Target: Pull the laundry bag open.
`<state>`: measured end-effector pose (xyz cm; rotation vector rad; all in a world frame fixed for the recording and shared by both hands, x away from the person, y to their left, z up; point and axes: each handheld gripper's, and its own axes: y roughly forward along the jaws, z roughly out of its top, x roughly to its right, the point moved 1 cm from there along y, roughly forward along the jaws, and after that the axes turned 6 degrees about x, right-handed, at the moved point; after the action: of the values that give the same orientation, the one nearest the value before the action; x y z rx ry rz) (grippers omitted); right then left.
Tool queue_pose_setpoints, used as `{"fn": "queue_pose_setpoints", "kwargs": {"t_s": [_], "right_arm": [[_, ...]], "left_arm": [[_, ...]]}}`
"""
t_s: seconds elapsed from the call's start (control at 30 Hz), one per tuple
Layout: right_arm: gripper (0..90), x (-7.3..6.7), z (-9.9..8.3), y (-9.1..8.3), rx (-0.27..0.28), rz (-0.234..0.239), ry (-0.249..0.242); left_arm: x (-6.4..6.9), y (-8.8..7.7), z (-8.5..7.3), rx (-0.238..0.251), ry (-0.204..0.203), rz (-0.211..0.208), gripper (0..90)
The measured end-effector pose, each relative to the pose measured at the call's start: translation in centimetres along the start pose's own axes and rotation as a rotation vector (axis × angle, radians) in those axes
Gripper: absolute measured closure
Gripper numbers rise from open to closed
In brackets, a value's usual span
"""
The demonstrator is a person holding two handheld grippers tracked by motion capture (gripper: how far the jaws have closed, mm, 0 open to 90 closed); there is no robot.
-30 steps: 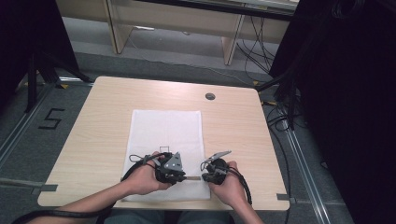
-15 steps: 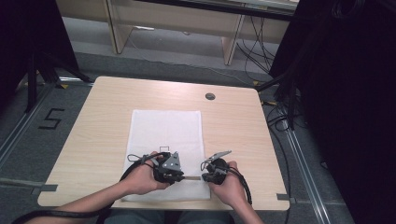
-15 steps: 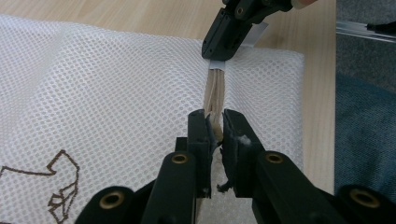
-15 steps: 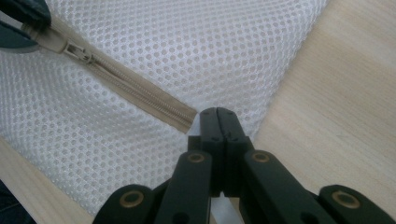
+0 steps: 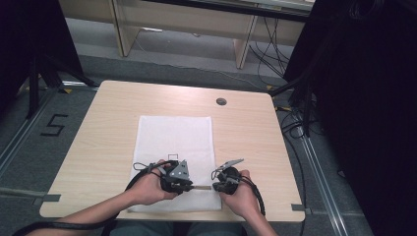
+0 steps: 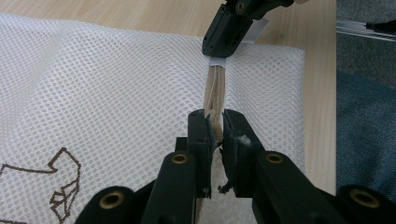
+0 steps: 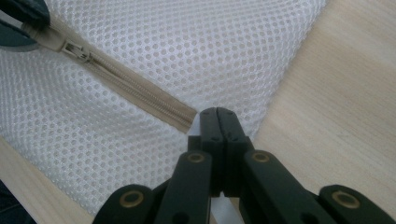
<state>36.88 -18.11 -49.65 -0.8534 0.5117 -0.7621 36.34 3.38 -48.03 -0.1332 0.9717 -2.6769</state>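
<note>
Bag (image 5: 174, 142), white mesh, lies flat on the worktop (image 5: 246, 128), its tan zipper (image 7: 135, 88) along the near edge. Left tongs (image 6: 215, 126) are clamped on the zipper near its slider; right tongs (image 7: 218, 122) are pinched tight on the fabric just past the zipper's end, probably to anchor the bag so the zipper stays taut for sliding.

Two forearms are seen entering from the bottom of the high view, angled inward. The left hand (image 5: 147, 186) is wrapped around the left gripper (image 5: 193, 186), its jaws nearly closed, pinching something beige. The right hand (image 5: 241, 192) is wrapped around the right gripper (image 5: 212, 187), its jaws pressed fully together. The tips are pointed toward each other, close together.
</note>
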Motion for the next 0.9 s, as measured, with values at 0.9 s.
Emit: {"fn": "queue_pose_setpoints", "kwargs": {"t_s": [0.9], "right_arm": [[90.0,0.03,0.00,0.00,-0.001,0.001,0.005]], "left_arm": [[-0.01,-0.74,-0.62,0.007,0.011,-0.012,81.5]]}}
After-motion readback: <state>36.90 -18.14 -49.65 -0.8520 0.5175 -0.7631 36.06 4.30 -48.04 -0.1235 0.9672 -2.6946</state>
